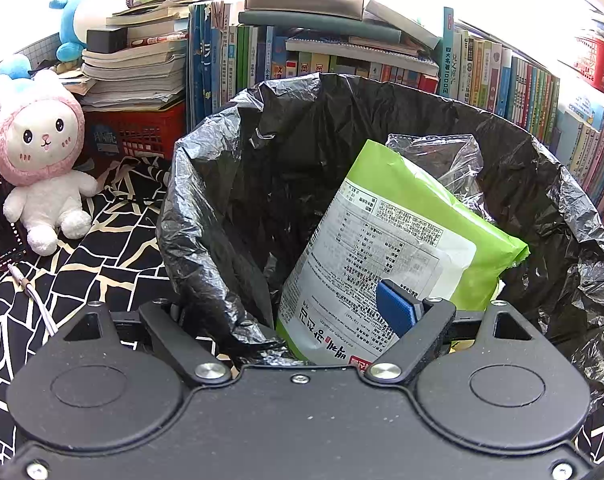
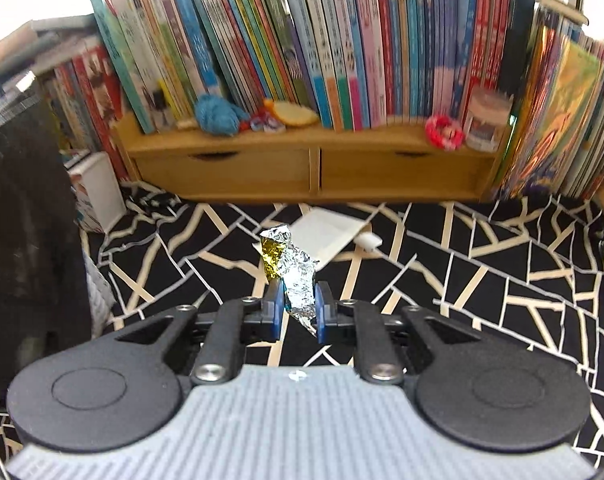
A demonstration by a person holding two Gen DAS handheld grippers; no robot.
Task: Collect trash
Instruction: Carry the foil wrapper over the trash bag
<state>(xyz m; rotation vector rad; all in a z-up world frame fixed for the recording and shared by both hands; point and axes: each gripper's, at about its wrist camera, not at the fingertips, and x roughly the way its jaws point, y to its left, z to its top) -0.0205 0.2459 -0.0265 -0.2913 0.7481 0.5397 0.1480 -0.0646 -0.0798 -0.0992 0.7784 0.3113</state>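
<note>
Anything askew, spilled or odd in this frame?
Mostly tidy. A white paper sheet and a small white scrap lie loose on the patterned cloth. The green pouch stands tilted in the bin bag, between the left gripper's jaws.

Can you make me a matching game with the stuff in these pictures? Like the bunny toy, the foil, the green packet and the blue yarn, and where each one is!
Things:
1. bunny toy
2. foil wrapper
3. green packet
4. blue yarn

Places:
A. on the wooden shelf in front of the books
B. inside the black trash bag
C. sitting on the black and white cloth
D. pinched in the right gripper

Pairs: 1-C, 2-D, 3-B, 4-A
</note>
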